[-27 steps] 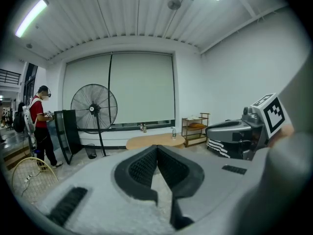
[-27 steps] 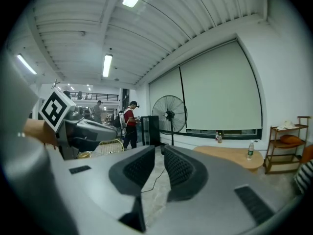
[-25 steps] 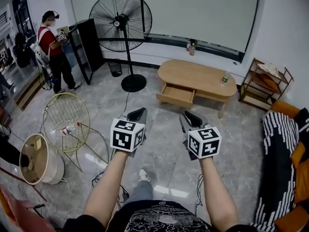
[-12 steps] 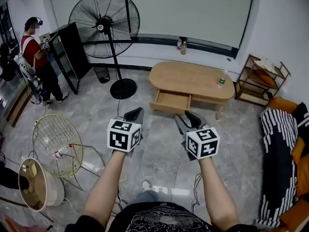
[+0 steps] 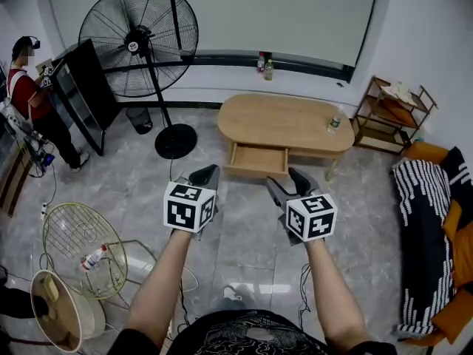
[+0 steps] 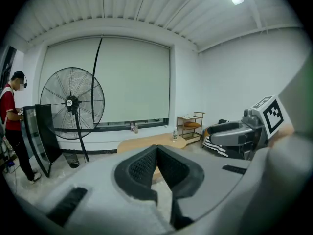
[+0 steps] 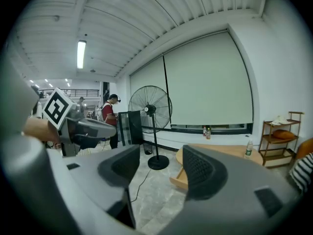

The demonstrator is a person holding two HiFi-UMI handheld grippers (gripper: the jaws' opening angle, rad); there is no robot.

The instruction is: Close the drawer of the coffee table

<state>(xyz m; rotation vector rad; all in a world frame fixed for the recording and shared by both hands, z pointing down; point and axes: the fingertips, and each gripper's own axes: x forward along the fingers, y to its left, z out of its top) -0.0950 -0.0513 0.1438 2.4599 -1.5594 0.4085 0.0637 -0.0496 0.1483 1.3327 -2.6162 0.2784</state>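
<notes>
The table point(image 5: 288, 121) ahead has its drawer point(image 5: 257, 159) open; left tongs point(image 5: 209, 173) closed; right tongs point(image 5: 284, 177), empty, have just been opening, likely readying a push.

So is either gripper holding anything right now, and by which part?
Nothing is held. The left gripper is shut and empty. The right gripper has just been opening its jaws, with nothing between them. The open drawer sits untouched ahead.

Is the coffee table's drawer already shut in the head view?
No, the drawer juts out from the coffee table's front, its inside showing.
</notes>
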